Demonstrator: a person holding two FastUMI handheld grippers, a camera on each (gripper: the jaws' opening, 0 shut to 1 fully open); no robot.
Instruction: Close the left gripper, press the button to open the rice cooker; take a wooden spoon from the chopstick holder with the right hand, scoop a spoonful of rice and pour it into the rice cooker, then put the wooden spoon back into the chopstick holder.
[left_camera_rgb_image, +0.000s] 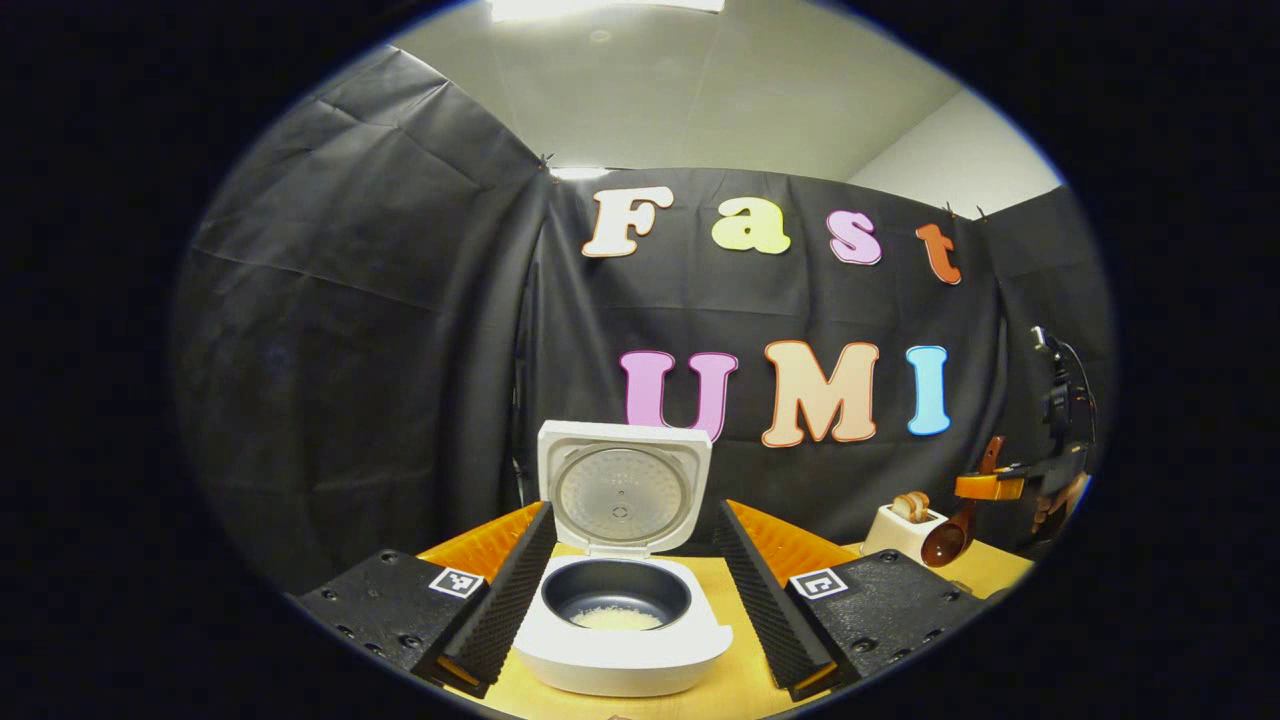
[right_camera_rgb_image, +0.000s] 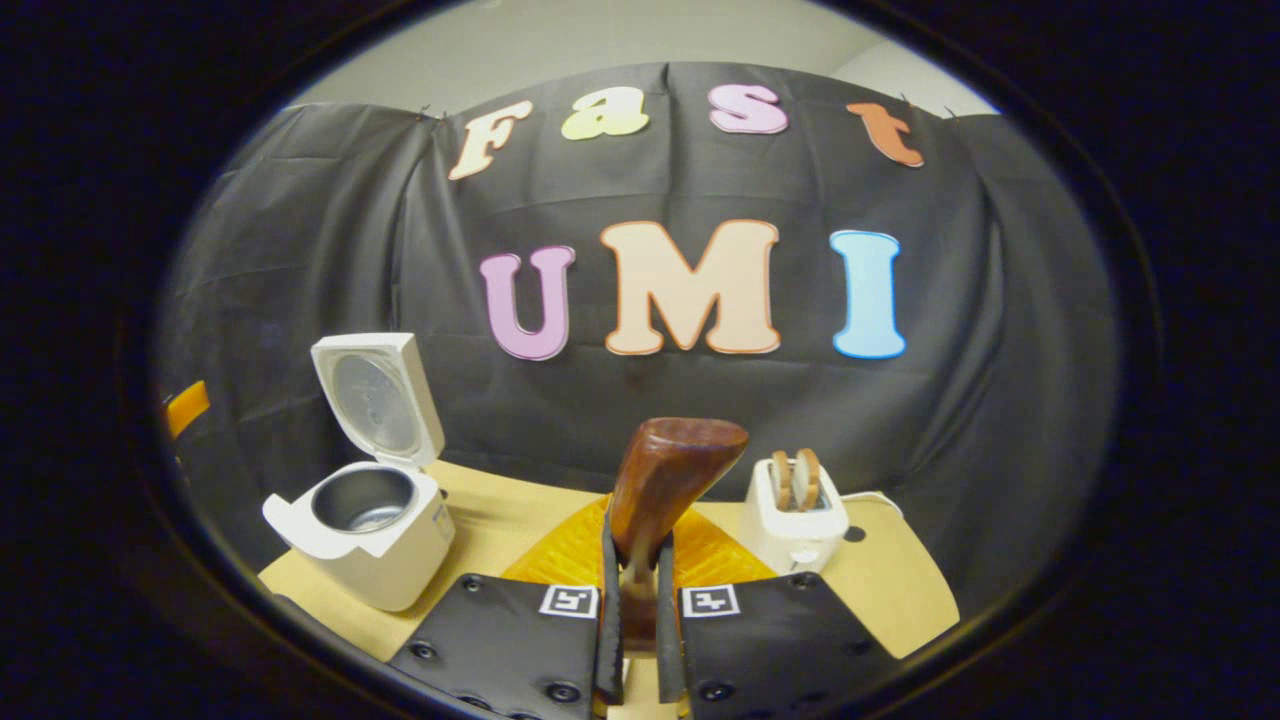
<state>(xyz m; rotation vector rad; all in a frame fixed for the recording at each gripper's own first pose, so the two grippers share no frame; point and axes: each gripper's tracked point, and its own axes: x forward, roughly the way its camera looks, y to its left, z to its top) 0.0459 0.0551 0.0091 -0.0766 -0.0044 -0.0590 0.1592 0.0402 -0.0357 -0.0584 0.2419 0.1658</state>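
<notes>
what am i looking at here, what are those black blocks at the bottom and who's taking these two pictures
There is no robot arm: a person holds a two-finger gripper in each hand, and a fisheye camera rides on each, so the black blocks belong to the camera's own gripper.

The left gripper has its jaws wide open, framing an open white rice cooker with a little rice in its pot, on a wooden table.

The right gripper has its jaws shut on a wooden spoon. Past it stands a white toaster with bread. From the left gripper view, that gripper with its spoon appears far right.
</notes>
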